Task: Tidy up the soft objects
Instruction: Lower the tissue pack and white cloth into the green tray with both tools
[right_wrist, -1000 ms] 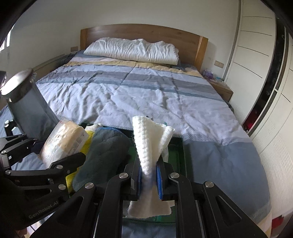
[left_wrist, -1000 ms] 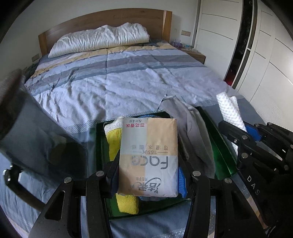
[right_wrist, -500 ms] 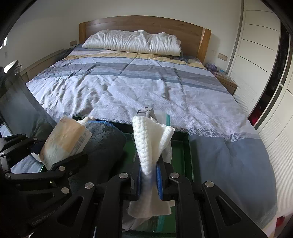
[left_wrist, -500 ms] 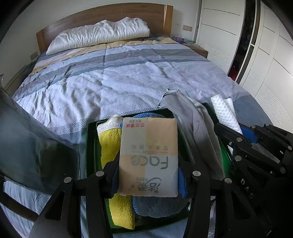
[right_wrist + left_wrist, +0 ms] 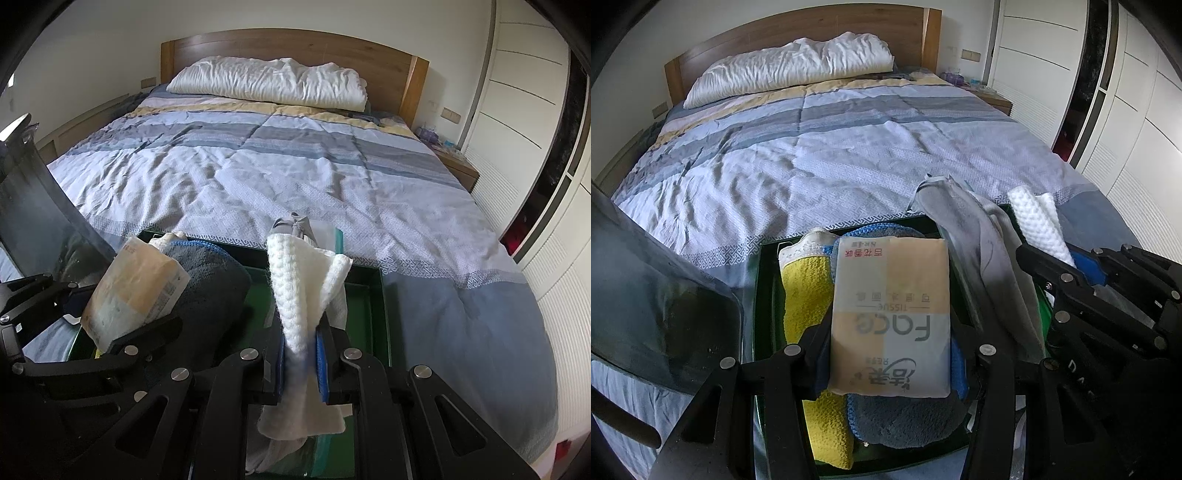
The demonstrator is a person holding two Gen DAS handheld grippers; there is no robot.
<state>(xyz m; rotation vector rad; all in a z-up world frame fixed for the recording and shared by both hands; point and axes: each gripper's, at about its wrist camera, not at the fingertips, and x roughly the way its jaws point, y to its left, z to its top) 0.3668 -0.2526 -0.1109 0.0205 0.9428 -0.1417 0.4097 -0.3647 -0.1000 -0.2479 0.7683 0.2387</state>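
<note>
Tissue pack (image 5: 890, 317), pinched by the left gripper (image 5: 890, 354), and white cloth (image 5: 306, 295), clamped by the right gripper (image 5: 301, 363), hover over the green tray (image 5: 382, 314), seemingly for stowing beside its towels.

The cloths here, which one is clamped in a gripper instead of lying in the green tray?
The white waffle cloth, pinched upright in the right gripper. The yellow, blue and grey cloths lie in the tray.
</note>
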